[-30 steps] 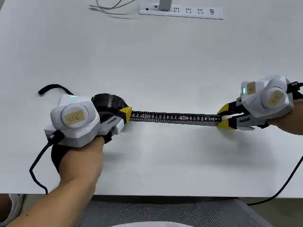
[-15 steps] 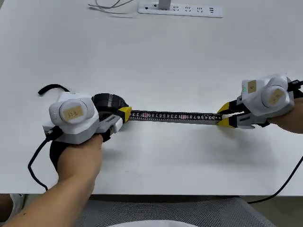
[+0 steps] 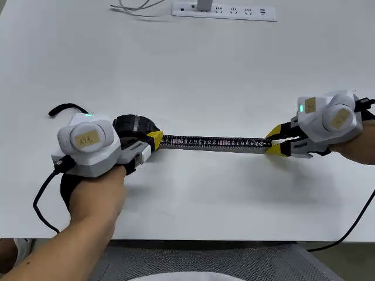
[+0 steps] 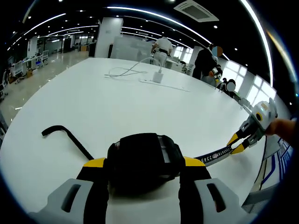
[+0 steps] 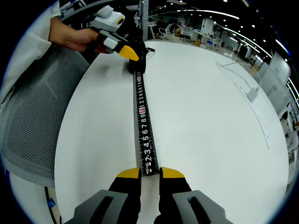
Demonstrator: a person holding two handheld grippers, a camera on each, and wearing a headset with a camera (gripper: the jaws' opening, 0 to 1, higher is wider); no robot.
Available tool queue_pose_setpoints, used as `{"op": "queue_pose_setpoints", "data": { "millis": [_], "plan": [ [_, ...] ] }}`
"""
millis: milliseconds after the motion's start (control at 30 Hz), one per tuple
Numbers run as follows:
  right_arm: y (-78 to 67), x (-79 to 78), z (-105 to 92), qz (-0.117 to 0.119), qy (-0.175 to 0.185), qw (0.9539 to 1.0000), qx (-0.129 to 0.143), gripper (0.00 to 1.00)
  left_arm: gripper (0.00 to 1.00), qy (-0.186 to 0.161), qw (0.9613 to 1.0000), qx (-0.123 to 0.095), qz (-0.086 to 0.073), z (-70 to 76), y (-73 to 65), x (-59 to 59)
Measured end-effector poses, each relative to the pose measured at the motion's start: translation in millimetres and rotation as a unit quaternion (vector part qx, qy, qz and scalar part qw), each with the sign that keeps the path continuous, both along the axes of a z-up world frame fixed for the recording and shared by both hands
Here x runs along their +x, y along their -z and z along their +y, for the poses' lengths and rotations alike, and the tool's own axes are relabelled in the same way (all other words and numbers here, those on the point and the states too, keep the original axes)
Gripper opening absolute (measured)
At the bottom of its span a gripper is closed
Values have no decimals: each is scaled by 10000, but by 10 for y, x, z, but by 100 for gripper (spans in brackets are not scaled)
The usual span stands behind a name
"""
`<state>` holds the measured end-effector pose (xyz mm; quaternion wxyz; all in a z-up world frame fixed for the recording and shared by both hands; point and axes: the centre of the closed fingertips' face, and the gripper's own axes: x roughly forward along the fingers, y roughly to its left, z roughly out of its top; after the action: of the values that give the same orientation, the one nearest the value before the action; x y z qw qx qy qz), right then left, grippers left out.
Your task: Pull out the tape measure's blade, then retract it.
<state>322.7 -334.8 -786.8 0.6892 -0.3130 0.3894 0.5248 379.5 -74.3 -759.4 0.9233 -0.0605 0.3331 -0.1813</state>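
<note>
Tape measure (image 3: 136, 127), black and round, sits on the white table (image 3: 205, 70) at my left, with its blade (image 3: 214, 142) drawn out to the right. My left gripper (image 4: 145, 162) pinches the tape measure's body between its yellow-tipped jaws, one jaw on each side. My right gripper (image 5: 149, 173) is pressed onto the blade's free end, with the tip caught between its two jaws. A thin black strap (image 3: 64, 108) lies on the table behind my left hand. A power strip (image 3: 222, 12) lies well apart, at the far edge.

The blade's long axis runs left to right across the table, roughly in line with the near edge, straight and low over the surface. Its tip points right, toward my right hand. The printed face is up, with the low numbers at the tip.

I judge the pull-out step to be at or near its end, since a good stretch of blade shows. Next comes the retract. My right gripper should travel back along the blade's line toward the tape measure, holding the tip so the blade feeds in smoothly, while my left holds the body down.
</note>
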Motion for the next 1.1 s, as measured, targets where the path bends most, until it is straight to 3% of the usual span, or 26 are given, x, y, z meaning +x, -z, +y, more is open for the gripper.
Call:
{"op": "queue_pose_setpoints", "data": {
  "millis": [1100],
  "plan": [
    [-36, 128, 518, 13, -135, 9992, 380, 10, 57, -11, 9998, -213, 24, 10, -13, -1]
  ]
}}
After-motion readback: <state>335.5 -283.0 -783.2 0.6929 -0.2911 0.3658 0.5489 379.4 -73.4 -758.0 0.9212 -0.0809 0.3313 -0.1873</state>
